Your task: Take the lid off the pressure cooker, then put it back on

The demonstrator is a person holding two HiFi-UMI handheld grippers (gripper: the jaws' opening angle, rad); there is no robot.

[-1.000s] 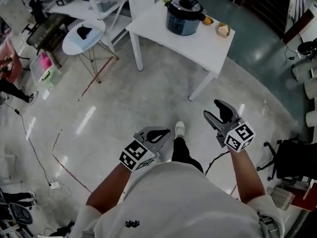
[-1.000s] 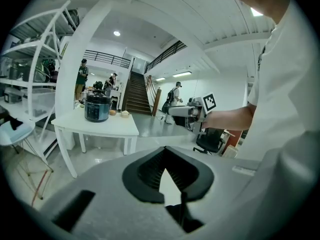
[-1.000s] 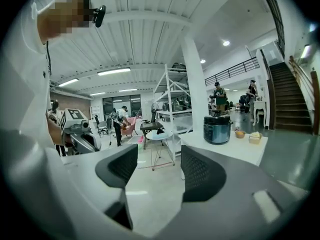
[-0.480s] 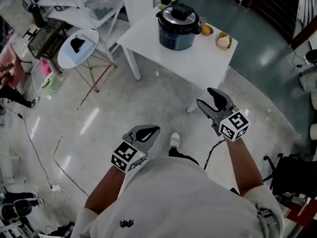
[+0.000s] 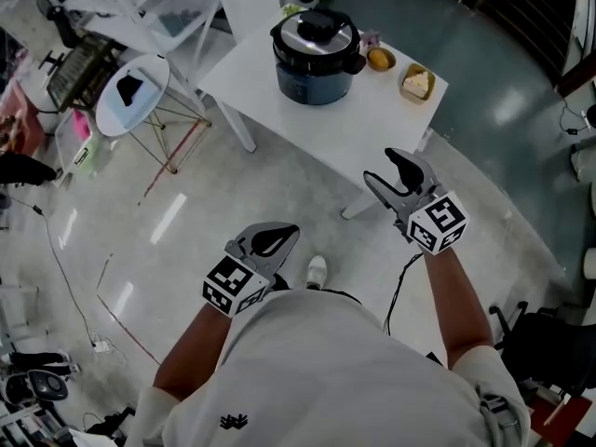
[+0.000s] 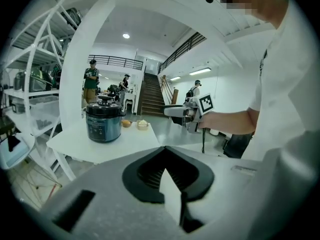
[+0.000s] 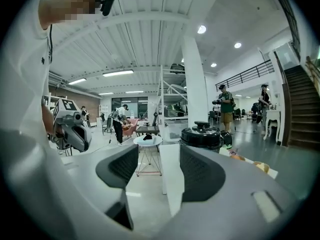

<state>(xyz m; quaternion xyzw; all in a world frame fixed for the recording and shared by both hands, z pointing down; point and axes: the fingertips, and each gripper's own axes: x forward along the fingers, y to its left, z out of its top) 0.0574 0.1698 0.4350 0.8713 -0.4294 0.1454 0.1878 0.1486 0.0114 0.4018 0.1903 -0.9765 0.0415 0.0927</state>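
Note:
The dark blue pressure cooker (image 5: 315, 63) stands on the white table (image 5: 372, 115), with its black-knobbed lid (image 5: 317, 28) on it. It also shows in the left gripper view (image 6: 104, 121) and the right gripper view (image 7: 201, 136). Both grippers are held over the floor, short of the table. My left gripper (image 5: 291, 231) has its tips together with nothing between them (image 6: 165, 148). My right gripper (image 5: 380, 168) is near the table's front corner, jaws apart and empty (image 7: 159, 154).
An orange fruit (image 5: 379, 59) and a small dish of food (image 5: 416, 84) lie on the table right of the cooker. A round side table (image 5: 130, 91) on wire legs and white shelving (image 5: 140, 7) stand to the left. People stand in the background.
The person has walked toward the table, so the cooker looks nearer and larger. Both grippers were carried forward with the body; their jaws look unchanged.

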